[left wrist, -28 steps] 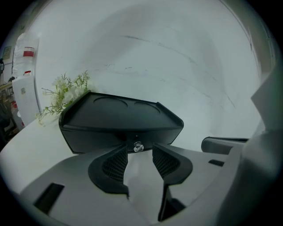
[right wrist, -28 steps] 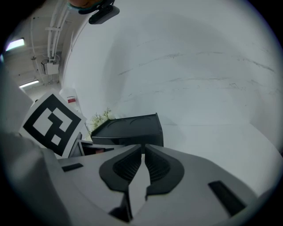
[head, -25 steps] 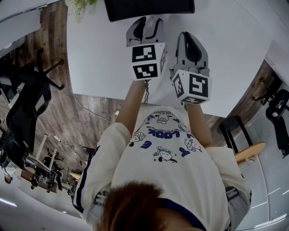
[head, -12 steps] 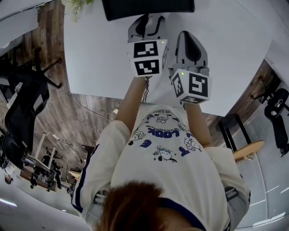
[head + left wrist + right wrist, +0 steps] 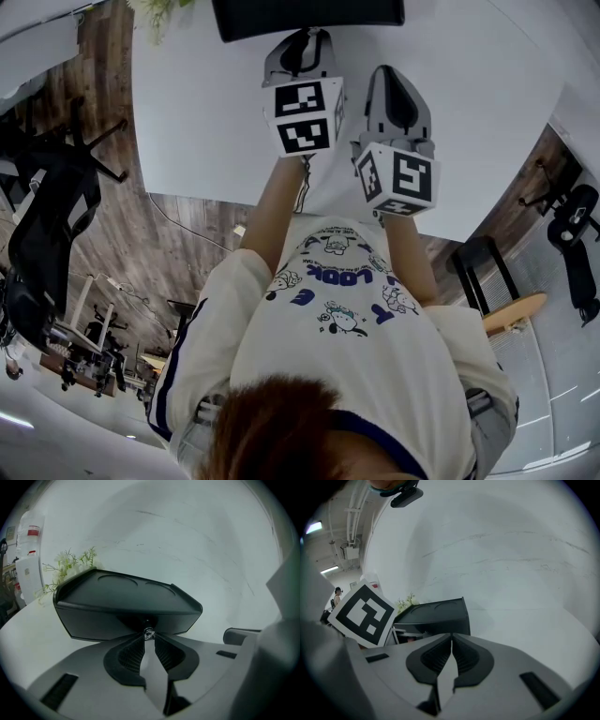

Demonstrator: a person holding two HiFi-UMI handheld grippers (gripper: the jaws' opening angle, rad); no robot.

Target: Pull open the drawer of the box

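The black box point(image 5: 309, 14) stands at the table's far edge; in the left gripper view its front point(image 5: 93, 620) fills the middle. A small metal drawer knob point(image 5: 148, 633) sticks out of that front. My left gripper point(image 5: 149, 637) is right at the box, and its jaws are closing with the knob pinched between their tips. From the head view, the left gripper point(image 5: 305, 37) reaches the box's front. My right gripper point(image 5: 451, 641) is shut on nothing, hanging back to the right point(image 5: 392, 80) of the box point(image 5: 436, 613).
The white table point(image 5: 206, 112) spreads around the box. A green plant point(image 5: 70, 564) stands left of the box. Black chairs point(image 5: 56, 216) are on the wood floor at left, and a stool point(image 5: 516, 314) is at right. The left gripper's marker cube point(image 5: 361, 613) shows in the right gripper view.
The left gripper has crept a little forward to the box front, and its fingers look drawn closer together. The right gripper has stayed where it was.
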